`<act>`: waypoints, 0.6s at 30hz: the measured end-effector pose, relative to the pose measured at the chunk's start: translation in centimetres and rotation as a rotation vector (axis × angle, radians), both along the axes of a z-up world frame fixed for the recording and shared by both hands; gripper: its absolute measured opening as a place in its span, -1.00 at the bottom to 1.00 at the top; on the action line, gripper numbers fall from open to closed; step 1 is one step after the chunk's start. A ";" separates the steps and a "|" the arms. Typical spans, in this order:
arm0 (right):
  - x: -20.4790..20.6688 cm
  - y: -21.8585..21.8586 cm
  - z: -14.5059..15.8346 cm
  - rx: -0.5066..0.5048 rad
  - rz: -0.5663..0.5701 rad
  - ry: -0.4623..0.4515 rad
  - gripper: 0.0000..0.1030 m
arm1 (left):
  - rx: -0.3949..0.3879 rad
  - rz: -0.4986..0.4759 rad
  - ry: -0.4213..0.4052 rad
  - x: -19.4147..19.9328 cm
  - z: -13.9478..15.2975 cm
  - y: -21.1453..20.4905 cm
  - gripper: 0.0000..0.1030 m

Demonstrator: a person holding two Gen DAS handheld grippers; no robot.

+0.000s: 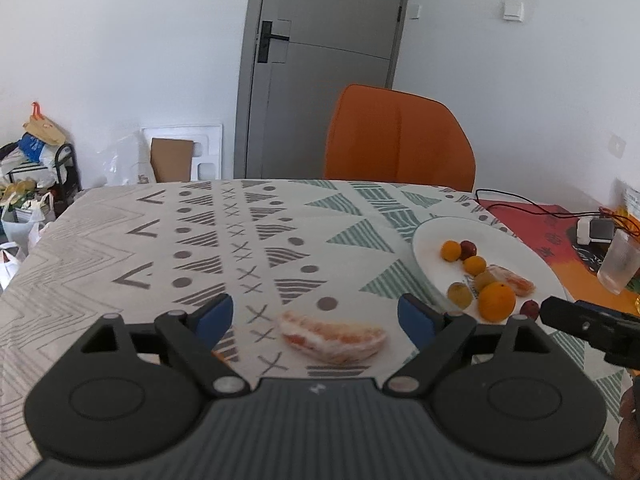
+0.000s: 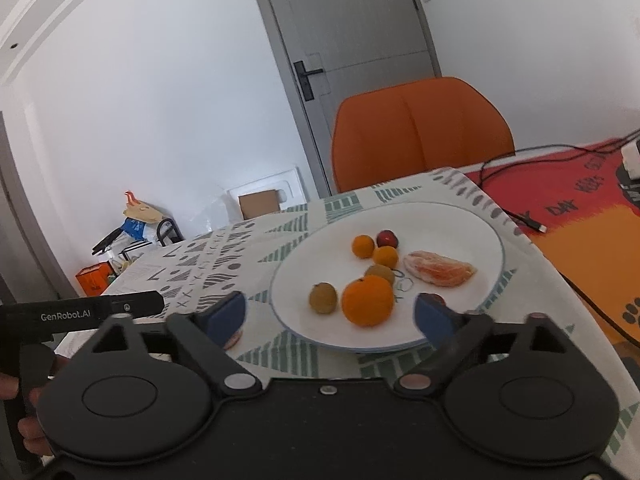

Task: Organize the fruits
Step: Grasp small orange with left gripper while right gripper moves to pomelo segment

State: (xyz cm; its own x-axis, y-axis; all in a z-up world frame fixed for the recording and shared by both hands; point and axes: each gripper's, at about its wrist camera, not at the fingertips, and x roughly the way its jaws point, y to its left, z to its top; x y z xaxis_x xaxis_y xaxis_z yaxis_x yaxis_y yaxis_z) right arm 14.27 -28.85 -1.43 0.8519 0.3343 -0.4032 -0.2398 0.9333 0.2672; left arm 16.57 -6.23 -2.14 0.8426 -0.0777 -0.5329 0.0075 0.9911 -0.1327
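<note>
**Both grippers wide, one citrus piece still off the plate**

Nearest to me, the left gripper [image 1: 316,314] stands with its blue pads spread wide and nothing pressed between them. Just past its fingertips a peeled citrus segment [image 1: 333,340] lies on the patterned tablecloth [image 1: 168,240], between the two pads but touching neither, and left of the plate. On my right side, the right gripper [image 2: 330,314] is also spread wide and carries nothing; its pads sit at the near rim of the white plate [image 2: 460,224], the right pad partly covering a small dark red fruit at that edge.

On the plate I see a large orange [image 2: 367,300] closest to me, a brownish-green fruit [image 2: 322,298] just to its left, another like it [image 2: 380,273] right behind the orange, and a second peeled segment [image 2: 439,269] off to the right. Further back sit two small oranges [image 2: 363,246] and a dark red fruit [image 2: 387,238], close together.

Right of the plate I see a red and orange mat [image 2: 580,208] with black cables across it, and in the left view a clear plastic cup [image 1: 619,266]. Beyond the table's far edge stands an orange chair [image 1: 400,140], then a grey door [image 1: 320,68] in the white wall.
</note>
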 end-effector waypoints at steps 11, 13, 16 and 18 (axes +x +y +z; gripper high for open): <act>-0.2 2.4 0.3 -0.008 0.052 -0.007 1.00 | -0.009 0.051 0.011 -1.2 -0.8 2.7 0.72; -0.3 3.0 0.2 -0.017 0.064 -0.007 1.00 | -0.016 0.053 0.014 -1.3 -1.1 3.2 0.72; -0.2 3.9 0.1 -0.023 0.085 -0.001 1.00 | -0.023 0.058 0.026 -1.4 -1.6 3.8 0.72; -0.1 4.4 -0.1 -0.028 0.101 0.004 1.00 | -0.023 0.064 0.036 -1.2 -2.0 4.2 0.72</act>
State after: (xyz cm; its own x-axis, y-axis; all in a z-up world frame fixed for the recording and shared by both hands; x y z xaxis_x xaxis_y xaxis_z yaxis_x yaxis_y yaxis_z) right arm 14.14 -24.44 -1.50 0.8127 0.4068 -0.4172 -0.3317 0.9116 0.2427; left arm 15.32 -2.07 -4.15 0.8267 -0.0366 -0.5614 -0.0613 0.9861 -0.1546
